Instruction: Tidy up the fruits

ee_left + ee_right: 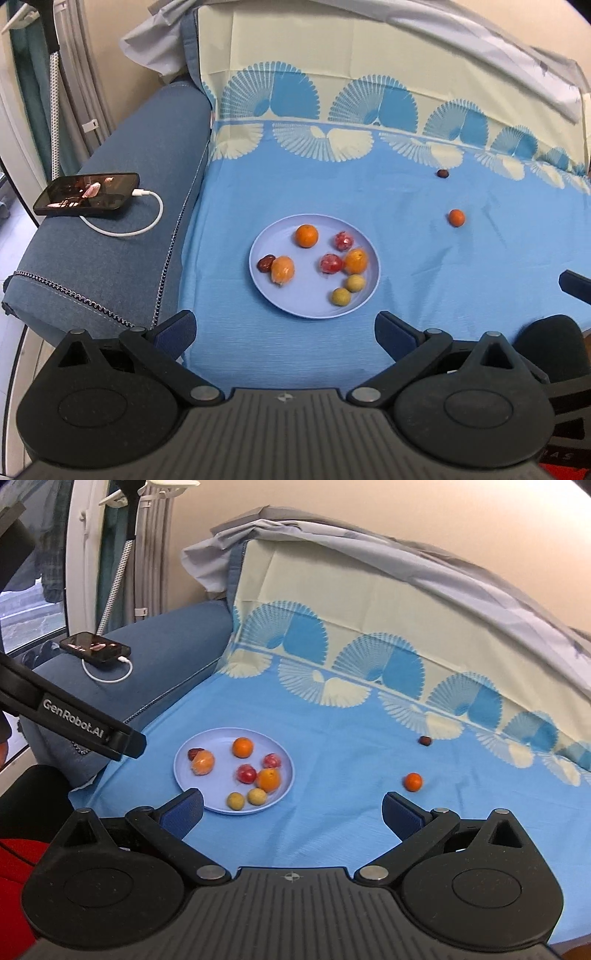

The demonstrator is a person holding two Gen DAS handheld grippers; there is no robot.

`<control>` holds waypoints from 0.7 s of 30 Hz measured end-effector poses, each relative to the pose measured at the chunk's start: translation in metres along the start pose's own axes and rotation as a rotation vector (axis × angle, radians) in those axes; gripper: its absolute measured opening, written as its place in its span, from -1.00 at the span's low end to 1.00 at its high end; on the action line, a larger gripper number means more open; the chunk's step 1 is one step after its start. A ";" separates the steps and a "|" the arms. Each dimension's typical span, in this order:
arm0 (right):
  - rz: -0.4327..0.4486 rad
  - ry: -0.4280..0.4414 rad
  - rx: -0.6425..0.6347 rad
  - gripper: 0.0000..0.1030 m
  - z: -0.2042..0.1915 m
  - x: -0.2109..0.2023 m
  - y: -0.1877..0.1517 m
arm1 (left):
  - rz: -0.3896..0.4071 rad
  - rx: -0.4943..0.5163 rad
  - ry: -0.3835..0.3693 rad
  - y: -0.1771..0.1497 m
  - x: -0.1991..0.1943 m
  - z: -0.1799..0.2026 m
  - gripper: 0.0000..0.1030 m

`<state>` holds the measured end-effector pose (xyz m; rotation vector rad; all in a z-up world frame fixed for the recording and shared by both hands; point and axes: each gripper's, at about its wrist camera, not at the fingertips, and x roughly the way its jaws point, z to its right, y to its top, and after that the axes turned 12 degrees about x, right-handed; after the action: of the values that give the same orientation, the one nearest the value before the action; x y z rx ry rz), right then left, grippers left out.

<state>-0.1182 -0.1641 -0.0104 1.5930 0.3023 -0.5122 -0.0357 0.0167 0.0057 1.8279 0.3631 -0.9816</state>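
A pale blue plate [354,310] [184,775] rests on the blue cloth and holds several fruits: oranges, red fruits, two yellow-green ones and a dark red date. A small orange [456,217] [413,782] and a dark date [442,173] [425,740] lie loose on the cloth to the plate's right. My left gripper [284,332] hangs open above the plate's near rim, nothing between its fingers. My right gripper [293,812] is open too and empty, between the plate and the loose orange. The left gripper's finger [122,740] shows at the left of the right wrist view.
The cloth covers a sofa seat and its backrest [369,55]. A phone [86,194] [95,647] on a white charging cable lies on the blue armrest [122,236] at left. A grey sheet drapes over the backrest top.
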 end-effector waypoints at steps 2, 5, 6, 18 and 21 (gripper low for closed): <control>0.011 -0.013 -0.001 0.99 0.000 -0.005 -0.002 | 0.004 0.005 -0.003 0.001 -0.002 0.001 0.99; 0.034 -0.026 0.007 0.99 0.001 -0.012 -0.002 | 0.012 0.017 -0.003 0.003 -0.005 0.005 0.99; 0.038 -0.028 0.010 0.99 0.002 -0.013 -0.002 | 0.018 0.019 -0.003 0.005 -0.006 0.006 0.99; 0.034 -0.027 0.027 0.99 0.006 -0.014 -0.005 | 0.033 0.021 0.003 0.007 -0.009 0.008 0.99; 0.024 -0.026 0.039 0.99 0.008 -0.011 -0.006 | 0.027 0.025 0.004 0.008 -0.005 0.007 0.99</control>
<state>-0.1316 -0.1700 -0.0107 1.6249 0.2545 -0.5221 -0.0371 0.0074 0.0137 1.8530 0.3289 -0.9679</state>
